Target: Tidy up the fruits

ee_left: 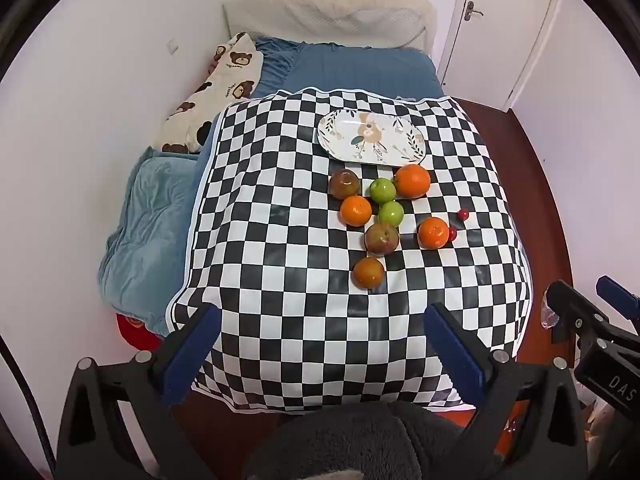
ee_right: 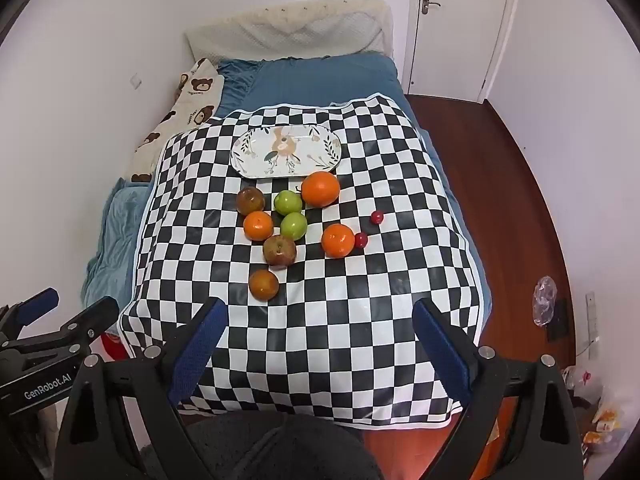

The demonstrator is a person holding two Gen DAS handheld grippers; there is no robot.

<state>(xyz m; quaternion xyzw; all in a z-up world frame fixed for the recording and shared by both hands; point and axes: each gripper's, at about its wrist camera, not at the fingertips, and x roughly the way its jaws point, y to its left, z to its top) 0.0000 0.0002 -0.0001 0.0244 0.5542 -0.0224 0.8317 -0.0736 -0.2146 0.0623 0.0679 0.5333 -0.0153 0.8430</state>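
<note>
Several fruits lie on a checkered cloth (ee_left: 280,200) (ee_right: 360,300): a large orange (ee_left: 412,181) (ee_right: 320,188), smaller oranges (ee_left: 356,211) (ee_right: 338,241), two green apples (ee_left: 383,190) (ee_right: 293,225), two reddish apples (ee_left: 381,238) (ee_right: 279,250) and two small red fruits (ee_left: 463,214) (ee_right: 376,217). An empty oval floral plate (ee_left: 370,138) (ee_right: 286,152) sits just beyond them. My left gripper (ee_left: 320,344) is open and empty, held above the cloth's near edge. My right gripper (ee_right: 320,340) is open and empty too, beside the left one.
The cloth lies on a bed with blue sheets (ee_left: 352,68), a bear-print pillow (ee_left: 212,96) at the left and a wall close by. Wooden floor (ee_right: 500,200) and a white door (ee_right: 452,20) are to the right. A plastic bag (ee_right: 544,306) lies on the floor.
</note>
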